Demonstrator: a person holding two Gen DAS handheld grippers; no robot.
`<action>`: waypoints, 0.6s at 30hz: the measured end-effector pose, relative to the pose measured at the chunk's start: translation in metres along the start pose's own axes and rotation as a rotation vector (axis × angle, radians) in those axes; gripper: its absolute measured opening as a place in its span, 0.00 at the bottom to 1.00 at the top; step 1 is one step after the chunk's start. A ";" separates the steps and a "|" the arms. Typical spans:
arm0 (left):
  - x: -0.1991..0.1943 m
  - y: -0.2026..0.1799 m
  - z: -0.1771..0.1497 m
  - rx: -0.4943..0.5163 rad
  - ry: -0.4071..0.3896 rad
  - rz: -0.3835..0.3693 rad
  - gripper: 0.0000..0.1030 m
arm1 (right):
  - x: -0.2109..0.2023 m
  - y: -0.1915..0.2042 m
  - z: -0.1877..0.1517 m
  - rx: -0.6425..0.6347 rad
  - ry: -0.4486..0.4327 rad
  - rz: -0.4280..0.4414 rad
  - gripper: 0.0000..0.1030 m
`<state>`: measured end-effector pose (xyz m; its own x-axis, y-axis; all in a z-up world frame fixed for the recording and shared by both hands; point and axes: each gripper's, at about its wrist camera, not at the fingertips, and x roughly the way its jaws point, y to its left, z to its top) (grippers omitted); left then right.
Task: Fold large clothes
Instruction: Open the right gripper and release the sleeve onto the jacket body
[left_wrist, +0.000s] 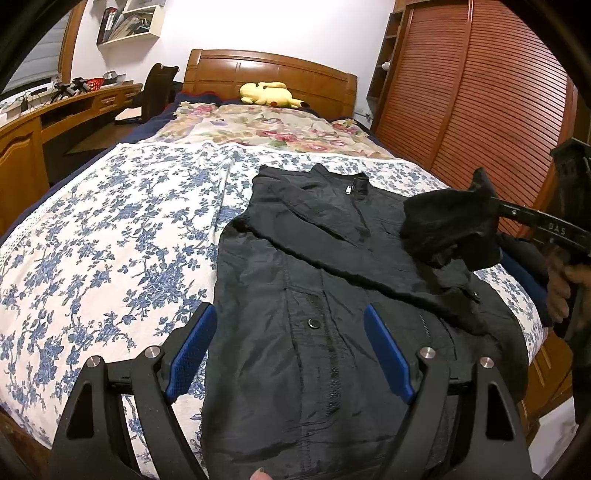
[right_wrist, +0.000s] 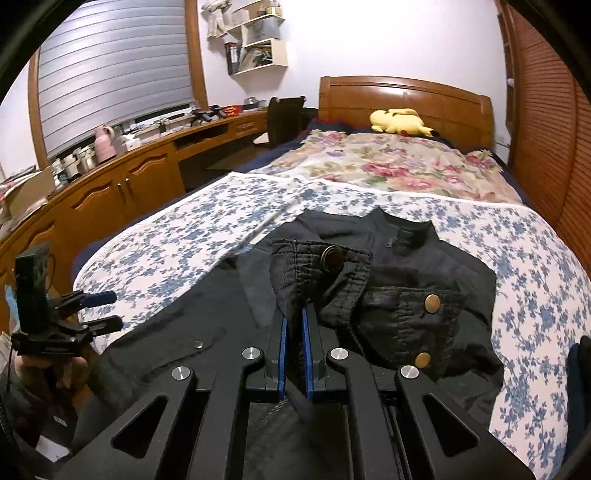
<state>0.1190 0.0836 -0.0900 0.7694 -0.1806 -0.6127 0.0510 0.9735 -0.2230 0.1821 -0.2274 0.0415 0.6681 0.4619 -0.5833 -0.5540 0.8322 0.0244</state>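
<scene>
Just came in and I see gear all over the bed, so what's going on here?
A person is folding a black jacket spread on the bed, with a handheld gripper in each hand. The right gripper is shut on the sleeve cuff and holds it up over the jacket's chest. The left gripper hangs open above the jacket's lower front, holding nothing. The other sleeve already lies across the chest; the fold is not finished.

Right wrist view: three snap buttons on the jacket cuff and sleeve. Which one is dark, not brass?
The top one, on the cuff pinched by the right gripper. It is dark gunmetal; the two lower ones are brass.
</scene>
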 end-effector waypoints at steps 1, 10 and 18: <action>0.000 0.000 0.000 -0.001 0.000 0.000 0.80 | 0.002 0.000 -0.001 0.000 0.003 0.004 0.07; 0.001 0.005 -0.001 -0.008 0.003 0.001 0.80 | 0.016 0.004 0.000 -0.016 0.043 0.031 0.08; 0.004 0.004 -0.002 -0.007 0.011 -0.002 0.80 | 0.013 0.001 0.006 -0.011 0.046 0.023 0.33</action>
<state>0.1212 0.0870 -0.0948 0.7625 -0.1841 -0.6202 0.0482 0.9722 -0.2292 0.1929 -0.2184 0.0385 0.6314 0.4663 -0.6196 -0.5747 0.8178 0.0299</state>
